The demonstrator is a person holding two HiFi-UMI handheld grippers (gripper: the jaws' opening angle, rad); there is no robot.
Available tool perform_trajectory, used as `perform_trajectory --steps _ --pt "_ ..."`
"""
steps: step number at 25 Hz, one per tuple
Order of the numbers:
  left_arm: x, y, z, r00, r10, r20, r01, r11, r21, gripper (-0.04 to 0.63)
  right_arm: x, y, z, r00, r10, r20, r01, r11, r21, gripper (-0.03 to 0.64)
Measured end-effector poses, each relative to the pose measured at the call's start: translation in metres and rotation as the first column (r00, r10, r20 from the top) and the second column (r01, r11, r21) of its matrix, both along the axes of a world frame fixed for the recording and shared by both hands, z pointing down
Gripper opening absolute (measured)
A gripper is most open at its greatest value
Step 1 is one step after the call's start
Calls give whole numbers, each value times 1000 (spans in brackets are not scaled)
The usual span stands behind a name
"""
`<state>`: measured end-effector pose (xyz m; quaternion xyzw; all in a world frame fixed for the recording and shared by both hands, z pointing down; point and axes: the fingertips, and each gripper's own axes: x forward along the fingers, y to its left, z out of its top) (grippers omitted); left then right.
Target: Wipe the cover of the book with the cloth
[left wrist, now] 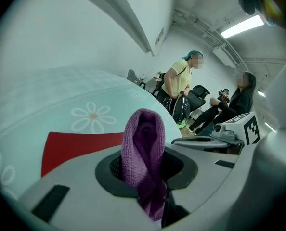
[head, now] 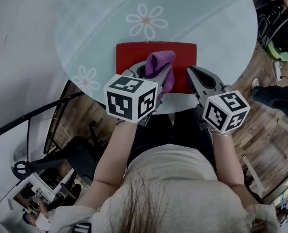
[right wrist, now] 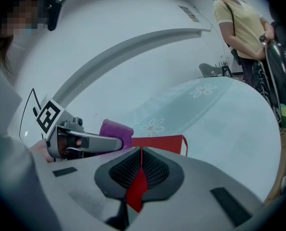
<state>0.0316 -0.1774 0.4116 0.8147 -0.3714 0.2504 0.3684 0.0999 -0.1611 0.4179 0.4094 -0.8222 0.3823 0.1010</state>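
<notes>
A red book [head: 156,52] lies on the near part of the round glass table [head: 207,28]. My left gripper [head: 153,79] is shut on a folded purple cloth [head: 161,66], which rests over the book's near middle. In the left gripper view the cloth [left wrist: 143,150] stands up between the jaws of this gripper [left wrist: 145,177], with the book [left wrist: 80,146] behind it. My right gripper [head: 191,75] is at the book's near right corner. In the right gripper view its jaws [right wrist: 140,170] are shut on a red edge of the book [right wrist: 160,142].
The table's near edge runs just under both grippers. A black metal stand [head: 47,125] and wooden floor [head: 270,130] lie below. Dark bags [head: 280,33] sit at the far right. Two people [left wrist: 181,88] are beyond the table.
</notes>
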Motion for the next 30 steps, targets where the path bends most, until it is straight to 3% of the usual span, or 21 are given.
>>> perform_trajectory --steps 15,23,30 --pt "-102 19 -9 999 -7 35 5 999 39 110 -95 22 -13 999 -23 -25 24 999 38 23" --pt "-158 20 -6 997 -66 44 64 997 35 110 -138 29 -15 998 -48 -31 49 998 45 23" --pt "-180 21 6 996 -78 51 77 997 17 110 -156 35 -6 998 -47 -36 48 998 36 23"
